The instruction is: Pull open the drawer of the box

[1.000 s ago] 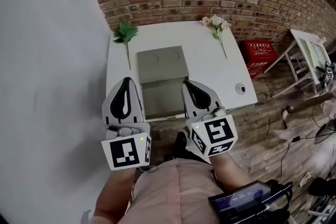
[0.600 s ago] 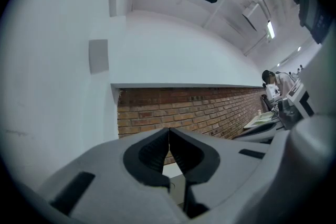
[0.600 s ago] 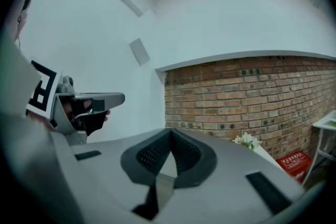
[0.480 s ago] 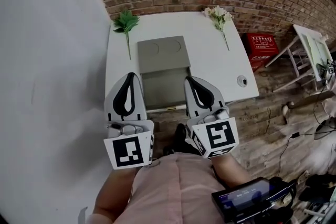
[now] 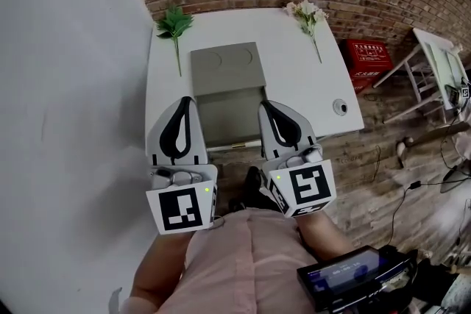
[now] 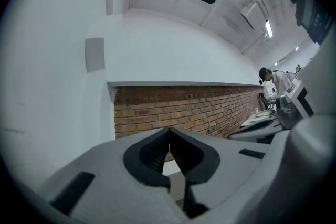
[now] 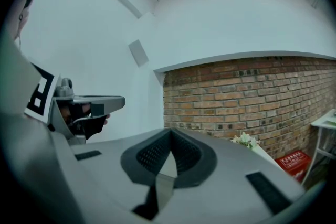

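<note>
A grey box [image 5: 227, 68] lies on the white table [image 5: 294, 88]. Its drawer [image 5: 230, 116] stands pulled out toward the near edge, and its front lip [image 5: 232, 146] reaches that edge. My left gripper [image 5: 184, 101] is held at the drawer's left side and my right gripper [image 5: 264, 106] at its right side, both above the near table edge. In the left gripper view my left gripper [image 6: 169, 131] has its jaws together with nothing between them. My right gripper [image 7: 170, 134] is likewise shut and empty in its own view. Neither touches the drawer.
A green sprig [image 5: 174, 26] lies at the table's far left, white flowers [image 5: 308, 12] at its far right, and a small round fitting [image 5: 340, 106] near its right edge. A brick wall runs behind. A red crate [image 5: 366, 59] and a white rack [image 5: 440, 66] stand on the floor to the right.
Both grippers have stayed shut, side by side. The view has shifted a little, so the table sits slightly higher in the frame. The drawer is out as far as before.
</note>
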Motion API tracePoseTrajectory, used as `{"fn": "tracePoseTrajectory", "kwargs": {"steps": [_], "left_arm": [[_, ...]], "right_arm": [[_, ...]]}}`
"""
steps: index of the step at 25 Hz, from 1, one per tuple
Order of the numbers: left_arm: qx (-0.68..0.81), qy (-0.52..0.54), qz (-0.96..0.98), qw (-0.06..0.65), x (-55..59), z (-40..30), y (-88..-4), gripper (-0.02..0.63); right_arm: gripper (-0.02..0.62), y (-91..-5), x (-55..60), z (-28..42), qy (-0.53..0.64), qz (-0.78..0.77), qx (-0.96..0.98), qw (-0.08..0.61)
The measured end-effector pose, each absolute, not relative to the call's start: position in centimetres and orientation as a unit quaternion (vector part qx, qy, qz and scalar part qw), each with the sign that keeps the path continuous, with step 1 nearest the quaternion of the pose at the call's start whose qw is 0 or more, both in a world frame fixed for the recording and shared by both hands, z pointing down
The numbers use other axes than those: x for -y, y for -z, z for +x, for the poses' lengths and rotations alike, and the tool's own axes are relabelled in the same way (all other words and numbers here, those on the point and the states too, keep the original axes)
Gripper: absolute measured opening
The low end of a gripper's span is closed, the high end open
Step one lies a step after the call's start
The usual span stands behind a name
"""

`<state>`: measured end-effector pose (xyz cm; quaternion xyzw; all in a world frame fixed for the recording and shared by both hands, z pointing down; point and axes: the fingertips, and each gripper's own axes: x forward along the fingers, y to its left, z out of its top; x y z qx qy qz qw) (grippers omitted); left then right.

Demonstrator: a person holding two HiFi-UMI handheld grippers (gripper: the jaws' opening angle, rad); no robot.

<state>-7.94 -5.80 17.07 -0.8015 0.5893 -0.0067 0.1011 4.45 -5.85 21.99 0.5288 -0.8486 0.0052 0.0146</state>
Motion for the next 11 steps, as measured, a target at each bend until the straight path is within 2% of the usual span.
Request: {"fn": "tracePoseTrajectory", "kwargs": {"steps": [11], "left_arm": [[-0.588, 0.014, -0.803, 0.097, 6.68, -7.48, -17.73, 0.009]], "right_arm": [[0.003, -22.35, 6.71, 4.9, -0.009, 0.532, 0.846, 0.015]]}}
